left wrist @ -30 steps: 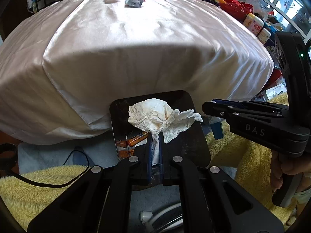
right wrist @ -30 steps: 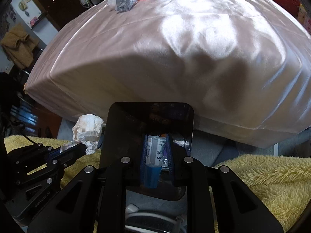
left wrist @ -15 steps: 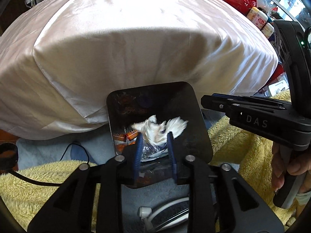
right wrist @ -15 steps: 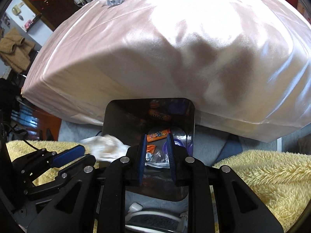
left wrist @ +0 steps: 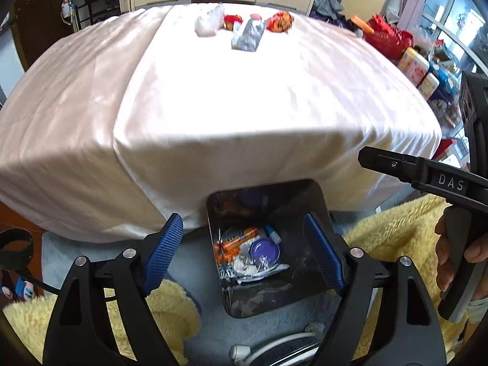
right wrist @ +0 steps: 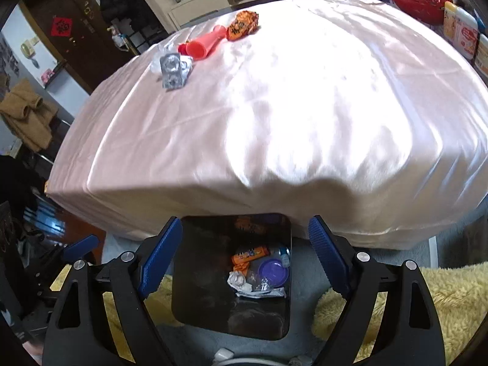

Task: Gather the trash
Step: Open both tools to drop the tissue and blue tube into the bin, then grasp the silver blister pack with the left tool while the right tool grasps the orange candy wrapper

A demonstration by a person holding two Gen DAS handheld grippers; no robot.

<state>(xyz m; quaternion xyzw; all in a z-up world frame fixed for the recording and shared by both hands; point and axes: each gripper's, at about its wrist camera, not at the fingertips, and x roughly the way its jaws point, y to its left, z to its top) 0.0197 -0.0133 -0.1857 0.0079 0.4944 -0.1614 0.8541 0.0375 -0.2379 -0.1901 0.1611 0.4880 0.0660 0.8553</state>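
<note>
A black bin (left wrist: 317,204) stands on the floor against the cloth-covered table (left wrist: 274,106). Inside lie a crumpled tissue (left wrist: 244,270), a purple lid (left wrist: 264,251), orange wrappers (left wrist: 235,241) and a small blue-capped tube (left wrist: 273,235). My left gripper (left wrist: 242,222) hovers above the bin, jaws opening, nothing between them. My right gripper (right wrist: 245,224) hovers over the same bin (right wrist: 189,274), jaws opening and empty too. At the table's far end lie a silver blister pack (right wrist: 173,70), a red cup (right wrist: 202,45), an orange wrapper (right wrist: 244,24) and a clear bag (left wrist: 209,24).
A yellow fluffy blanket (left wrist: 396,238) lies on both sides of the bin, with a white cable (left wrist: 274,344) on the grey floor in front. Bottles (left wrist: 414,67) and a red bag (left wrist: 387,38) crowd the table's right side. A hand (left wrist: 457,262) holds the right gripper's handle.
Both grippers opened and rose. The tissue dropped from the left one and the blue-capped tube from the right one; both now lie in the bin.
</note>
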